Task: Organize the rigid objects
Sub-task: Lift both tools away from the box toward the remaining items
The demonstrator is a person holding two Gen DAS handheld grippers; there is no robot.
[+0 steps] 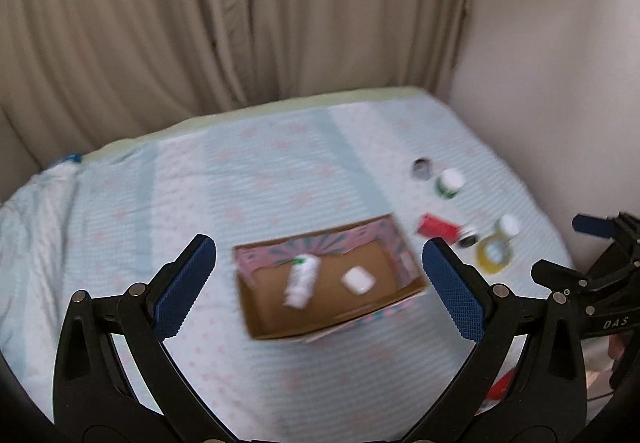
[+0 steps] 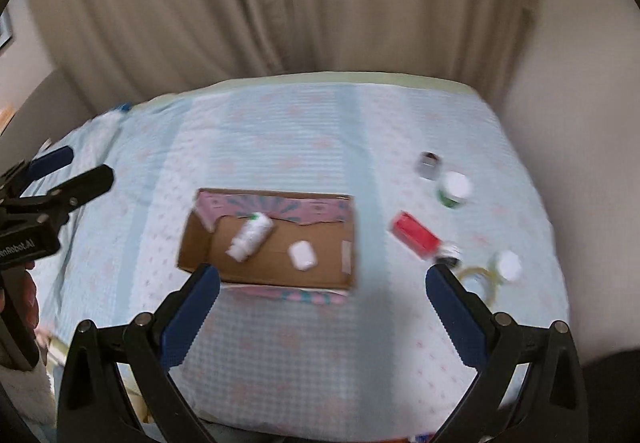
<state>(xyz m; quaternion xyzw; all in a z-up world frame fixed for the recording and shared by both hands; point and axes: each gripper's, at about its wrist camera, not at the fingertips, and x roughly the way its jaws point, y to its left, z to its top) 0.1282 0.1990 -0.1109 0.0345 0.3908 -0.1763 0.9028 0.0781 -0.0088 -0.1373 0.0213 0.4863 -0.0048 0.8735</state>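
Beige curtains backed the pale-blue bedsheet (image 2: 280, 131) where your left gripper (image 1: 320, 275) and right gripper (image 2: 322, 303) hung wide apart, empty, near the open cardboard box (image 2: 200, 243); the stiff, probably light red cylindrical container (image 2: 414, 233) lay beside it, best pinched across its middle.

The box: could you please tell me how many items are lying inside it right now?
2: a white bottle lying on its side toward the box's left, and a small white case right of it. Nothing else shows inside.

home bedroom; patterned bedsheet (image 2: 280, 131), beige curtains (image 2: 280, 3)
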